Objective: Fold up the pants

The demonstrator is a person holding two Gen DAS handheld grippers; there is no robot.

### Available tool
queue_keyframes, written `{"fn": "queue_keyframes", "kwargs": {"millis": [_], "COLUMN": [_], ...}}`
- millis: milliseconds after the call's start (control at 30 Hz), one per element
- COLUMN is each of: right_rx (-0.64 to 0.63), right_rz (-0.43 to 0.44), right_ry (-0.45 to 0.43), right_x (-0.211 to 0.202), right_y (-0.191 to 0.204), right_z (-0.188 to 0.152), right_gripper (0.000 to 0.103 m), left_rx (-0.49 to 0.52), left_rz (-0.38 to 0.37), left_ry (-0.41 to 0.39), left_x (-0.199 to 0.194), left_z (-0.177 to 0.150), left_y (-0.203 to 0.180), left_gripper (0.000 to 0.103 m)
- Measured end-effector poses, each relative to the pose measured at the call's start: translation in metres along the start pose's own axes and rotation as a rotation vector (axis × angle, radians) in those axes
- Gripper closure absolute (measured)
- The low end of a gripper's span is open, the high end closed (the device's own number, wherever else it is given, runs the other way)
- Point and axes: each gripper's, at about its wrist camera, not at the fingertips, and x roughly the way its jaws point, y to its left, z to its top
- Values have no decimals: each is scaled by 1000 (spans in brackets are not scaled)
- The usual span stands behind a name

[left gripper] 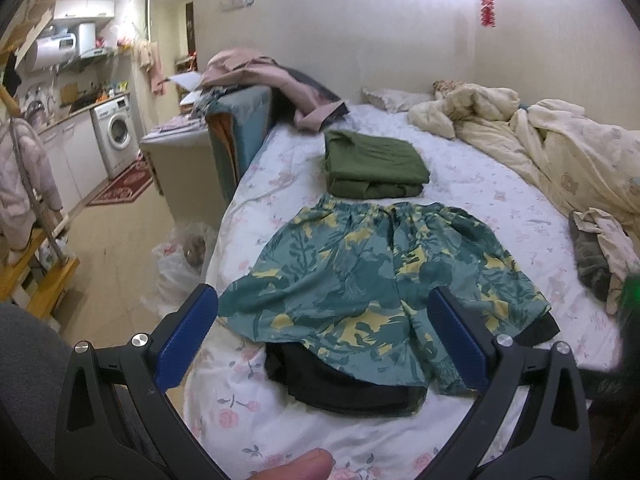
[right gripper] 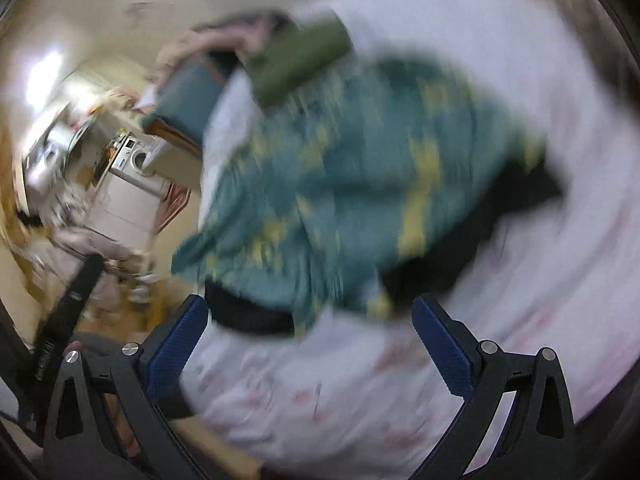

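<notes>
Teal shorts with a yellow leaf print lie spread flat on the floral bed sheet, waistband away from me. A black garment lies under their near edge. My left gripper hovers open just above the near hem, nothing between its blue pads. The right wrist view is blurred and tilted; it shows the same shorts and the black garment ahead of my right gripper, which is open and empty.
Folded olive-green pants sit beyond the shorts. A rumpled cream duvet fills the right of the bed, small clothes beside it. A pink garment lies on a cabinet at the left. A washing machine stands beyond the floor.
</notes>
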Motion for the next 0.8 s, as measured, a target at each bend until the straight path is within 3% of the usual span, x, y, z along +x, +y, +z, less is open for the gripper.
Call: {"fn": "queue_keyframes", "kwargs": {"millis": [133, 233, 367, 533, 667, 733, 800], "right_rx": [160, 248, 397, 593, 631, 648, 665], "right_rz": [-11, -45, -15, 22, 19, 15, 7], "right_ry": [67, 43, -81, -242, -331, -380, -406], "right_x": [25, 31, 20, -2, -9, -12, -16], "right_y": [-37, -60, -94, -140, -152, -157, -166], "right_z": [-8, -1, 24, 52, 71, 75, 76], "right_gripper": [0, 10, 16, 16, 16, 23, 40], "left_rx": [-43, -83, -81, -67, -52, -30, -14], "left_rz": [4, -26, -52, -48, -44, -33, -29], "left_ry": [63, 119, 133, 127, 156, 164, 175], "left_x": [15, 26, 30, 33, 42, 47, 53], "left_z": [-3, -2, 0, 3, 2, 2, 4], "left_y": [3, 3, -3, -4, -8, -13, -16], "left_gripper": [0, 0, 0, 0, 0, 0, 0]}}
